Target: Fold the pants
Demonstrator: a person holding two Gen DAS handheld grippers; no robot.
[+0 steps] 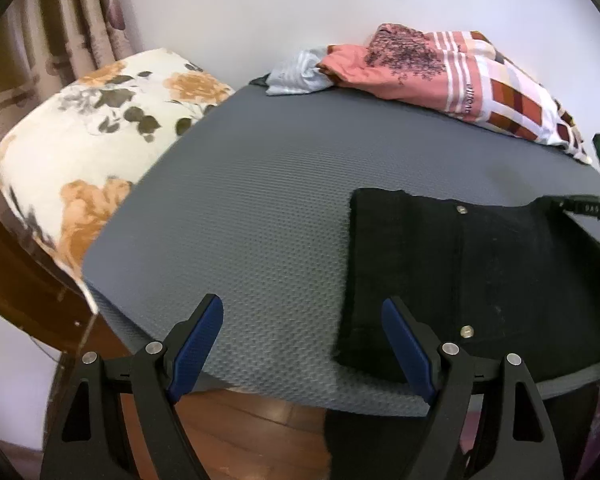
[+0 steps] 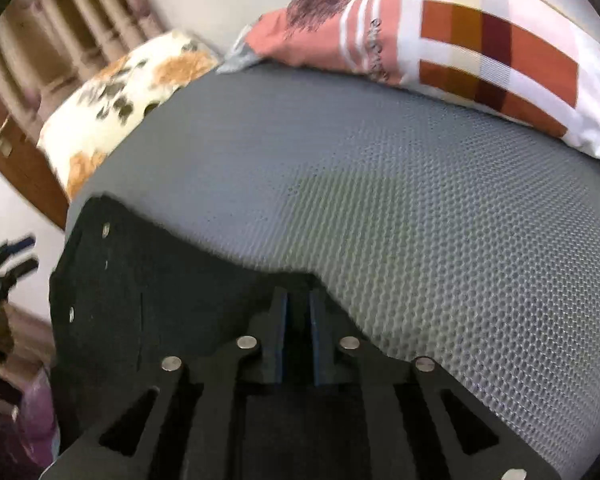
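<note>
Black pants (image 1: 480, 280) lie partly folded on the near right part of a grey textured mat (image 1: 260, 200); our right gripper (image 2: 298, 320) has its fingers pressed together, pinching the far edge of the cloth; our left gripper (image 1: 304, 344) hangs spread and empty just beside the pants' left edge; we judge the fold goes best if we lift the pinched edge evenly and keep the layers aligned; beyond, a floral pillow (image 1: 92, 140), a pink patterned heap (image 1: 460, 76), curtains (image 1: 60, 20), white wall.

Both handheld grippers are matte black plastic frames with triangular cut-outs. The left gripper (image 1: 302, 342) carries ribbed blue finger pads (image 1: 198, 350). Round silver pivot pins (image 2: 247, 342) stud the right gripper (image 2: 299, 334).
</note>
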